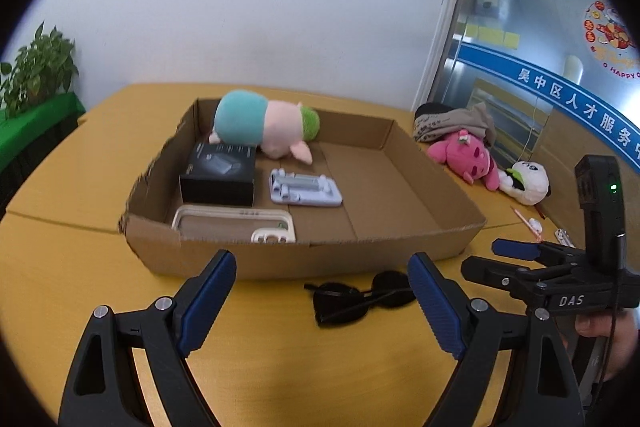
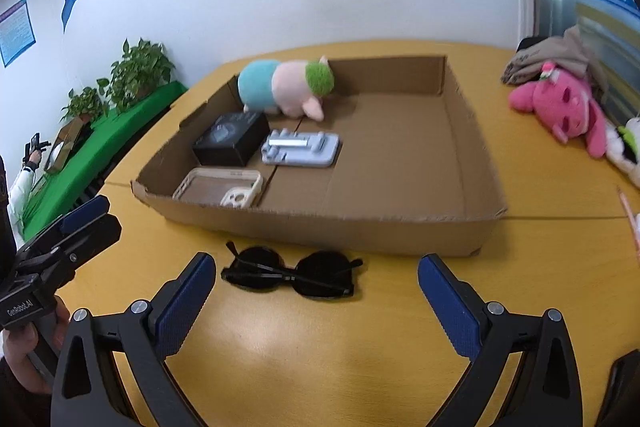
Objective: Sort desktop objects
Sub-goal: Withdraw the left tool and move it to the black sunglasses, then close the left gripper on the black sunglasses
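Black sunglasses (image 1: 360, 301) (image 2: 288, 277) lie folded on the yellow table, just in front of the cardboard box (image 1: 360, 255) (image 2: 360, 231). My left gripper (image 1: 320, 259) (image 2: 92, 215) is open and empty above the table; its right finger hides one lens. My right gripper (image 2: 316, 261) (image 1: 484, 257) is open too, with the sunglasses lying low between its fingertips, nearer the left one, untouched. Inside the box are a plush pig (image 1: 260, 129) (image 2: 284, 87), a black carton (image 1: 220, 173) (image 2: 232, 139), a grey phone stand (image 1: 306, 187) (image 2: 302, 149) and a beige phone case (image 1: 236, 223) (image 2: 220, 187).
A pink plush (image 1: 464, 157) (image 2: 560, 107), a panda plush (image 1: 528, 179) and a heap of clothes (image 1: 452, 123) lie right of the box. A pencil (image 1: 524, 219) and small white bits sit near them. Potted plants (image 2: 136, 75) stand on a green ledge at the left.
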`<state>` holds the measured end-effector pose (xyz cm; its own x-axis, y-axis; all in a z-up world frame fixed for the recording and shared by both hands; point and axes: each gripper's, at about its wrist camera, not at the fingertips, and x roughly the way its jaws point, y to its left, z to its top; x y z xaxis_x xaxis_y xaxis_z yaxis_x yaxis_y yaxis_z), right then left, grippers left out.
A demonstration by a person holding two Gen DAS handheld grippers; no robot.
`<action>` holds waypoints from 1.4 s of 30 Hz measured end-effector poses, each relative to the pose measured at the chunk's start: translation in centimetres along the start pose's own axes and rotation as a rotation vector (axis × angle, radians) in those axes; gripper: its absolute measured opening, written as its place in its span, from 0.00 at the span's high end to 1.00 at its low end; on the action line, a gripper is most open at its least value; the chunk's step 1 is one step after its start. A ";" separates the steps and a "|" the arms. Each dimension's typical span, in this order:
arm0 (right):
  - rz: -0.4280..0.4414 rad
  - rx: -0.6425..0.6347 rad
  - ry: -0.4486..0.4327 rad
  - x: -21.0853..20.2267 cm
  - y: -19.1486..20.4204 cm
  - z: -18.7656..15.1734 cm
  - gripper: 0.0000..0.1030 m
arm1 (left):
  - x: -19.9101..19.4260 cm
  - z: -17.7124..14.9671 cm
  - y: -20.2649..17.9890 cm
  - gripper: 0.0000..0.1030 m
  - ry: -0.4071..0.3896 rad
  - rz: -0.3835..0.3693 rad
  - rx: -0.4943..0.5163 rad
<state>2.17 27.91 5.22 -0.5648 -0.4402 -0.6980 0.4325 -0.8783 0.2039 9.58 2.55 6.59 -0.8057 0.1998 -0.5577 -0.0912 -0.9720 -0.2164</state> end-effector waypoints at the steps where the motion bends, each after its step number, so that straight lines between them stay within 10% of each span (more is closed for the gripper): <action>1: 0.023 0.007 0.029 1.1 -0.5 -0.5 0.00 | 0.3 -0.5 0.2 0.15 0.016 0.003 -0.007; 10: 0.169 0.066 0.168 7.8 -4.3 -2.4 0.01 | 2.5 -3.8 3.1 0.15 0.140 0.037 -0.090; 24: 0.421 -0.024 0.262 7.0 2.4 -6.2 0.02 | 3.6 -5.0 5.6 0.15 0.193 0.024 -0.177; 36: 0.194 -0.268 0.272 8.2 5.0 -6.1 0.04 | 5.8 -5.6 5.7 0.15 0.277 -0.168 -0.316; 42: 0.114 -0.314 0.209 7.5 5.5 -6.6 0.42 | 8.1 -5.9 5.7 0.15 0.342 -0.332 -0.432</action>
<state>4.96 21.06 -3.40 -0.3592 -0.4557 -0.8145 0.6965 -0.7118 0.0911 5.99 -0.66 -3.84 -0.5366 0.5787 -0.6141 -0.0021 -0.7287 -0.6848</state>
